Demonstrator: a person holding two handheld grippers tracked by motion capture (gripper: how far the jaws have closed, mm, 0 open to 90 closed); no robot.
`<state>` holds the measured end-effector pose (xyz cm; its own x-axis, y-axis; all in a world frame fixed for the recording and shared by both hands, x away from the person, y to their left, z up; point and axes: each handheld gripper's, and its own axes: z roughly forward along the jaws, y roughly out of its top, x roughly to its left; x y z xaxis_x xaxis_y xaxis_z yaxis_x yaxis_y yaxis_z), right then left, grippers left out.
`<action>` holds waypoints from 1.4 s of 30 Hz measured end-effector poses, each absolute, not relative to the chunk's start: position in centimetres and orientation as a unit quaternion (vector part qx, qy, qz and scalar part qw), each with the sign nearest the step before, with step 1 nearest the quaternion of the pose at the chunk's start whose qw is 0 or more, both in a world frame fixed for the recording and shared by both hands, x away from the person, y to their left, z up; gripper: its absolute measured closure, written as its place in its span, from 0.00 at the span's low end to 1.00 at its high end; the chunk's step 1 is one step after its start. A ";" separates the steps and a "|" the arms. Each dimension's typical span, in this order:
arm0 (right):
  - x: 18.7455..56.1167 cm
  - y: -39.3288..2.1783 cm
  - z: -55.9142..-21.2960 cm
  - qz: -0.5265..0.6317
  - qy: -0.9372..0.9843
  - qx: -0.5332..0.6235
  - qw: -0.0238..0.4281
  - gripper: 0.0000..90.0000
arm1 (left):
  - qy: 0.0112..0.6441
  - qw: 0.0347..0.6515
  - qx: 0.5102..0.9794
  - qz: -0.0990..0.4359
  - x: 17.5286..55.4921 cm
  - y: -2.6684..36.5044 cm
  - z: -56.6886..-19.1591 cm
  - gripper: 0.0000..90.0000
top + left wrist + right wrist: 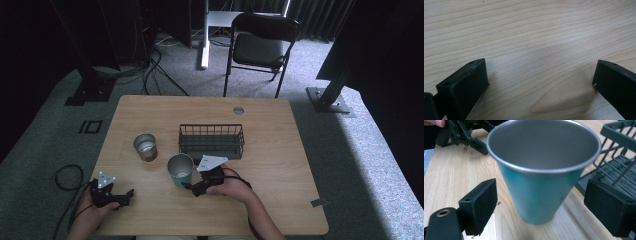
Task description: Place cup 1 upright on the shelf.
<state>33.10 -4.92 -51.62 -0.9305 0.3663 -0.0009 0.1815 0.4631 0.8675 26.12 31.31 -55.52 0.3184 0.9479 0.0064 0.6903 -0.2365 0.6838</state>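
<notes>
One teal cup stands upright — mouth up — between right claw jaws.

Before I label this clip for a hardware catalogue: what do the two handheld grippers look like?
Both are black, each topped by a grey three-cornered plate. The left gripper trails a black cable looping off the table. The right gripper has blocky black jaws and a brass-coloured rivet.
</notes>
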 end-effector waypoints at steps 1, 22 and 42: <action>33.1 -4.9 -51.6 0.492 0.850 0.161 0.094 0.13 | 0.542 0.297 0.756 0.217 26.1 31.3 -55.5 0.01; 33.7 -2.6 -51.1 0.524 0.829 0.168 0.099 0.13 | 0.542 0.297 0.756 0.217 26.1 31.3 -55.5 0.01; 33.4 -1.6 -49.7 0.544 0.815 0.178 0.091 0.15 | 0.542 0.296 0.756 0.217 26.1 31.3 -55.5 0.01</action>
<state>33.44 -1.56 -49.72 -0.9203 0.3886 0.0447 0.1902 0.3446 0.9193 26.12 31.31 -55.52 0.3187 0.9478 0.0074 0.6905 -0.2375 0.6833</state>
